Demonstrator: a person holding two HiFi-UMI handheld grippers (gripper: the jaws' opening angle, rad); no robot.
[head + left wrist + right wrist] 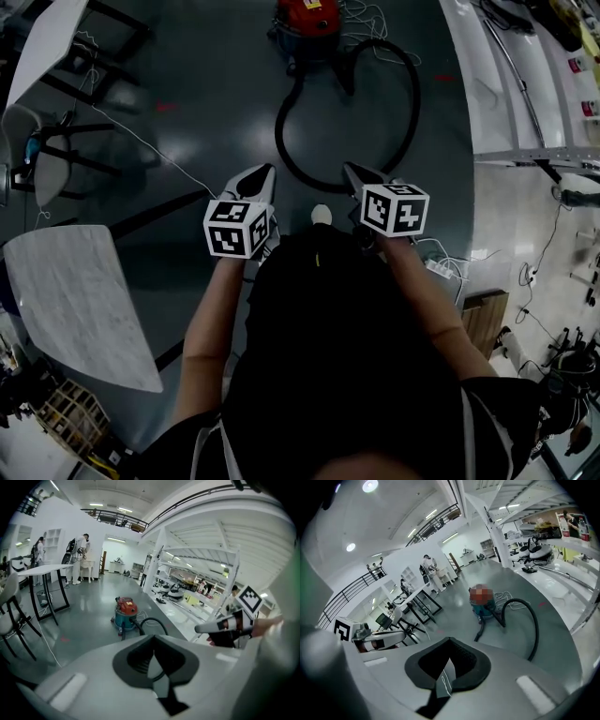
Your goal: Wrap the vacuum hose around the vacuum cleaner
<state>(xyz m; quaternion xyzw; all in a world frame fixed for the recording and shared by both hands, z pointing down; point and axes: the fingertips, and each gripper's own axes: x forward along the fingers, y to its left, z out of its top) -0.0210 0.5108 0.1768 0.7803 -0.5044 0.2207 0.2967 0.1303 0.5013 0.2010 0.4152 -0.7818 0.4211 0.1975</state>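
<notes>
The vacuum cleaner (307, 19), red on top with a teal drum (125, 612), stands on the grey floor well ahead of me. Its black hose (412, 103) lies loose on the floor in a wide loop to the right of the drum and curls back toward me. In the right gripper view the hose (532, 620) arches beside the drum (483, 607). My left gripper (270, 171) and right gripper (347, 169) are held side by side at waist height, both shut and empty. Neither touches the hose.
A marble-topped table (80, 300) sits at my left, with chairs (52, 159) and a thin white cord (159, 155) beyond it. White benches and shelving (525, 103) run along the right. A power strip (445, 267) lies near my right side. People stand far off.
</notes>
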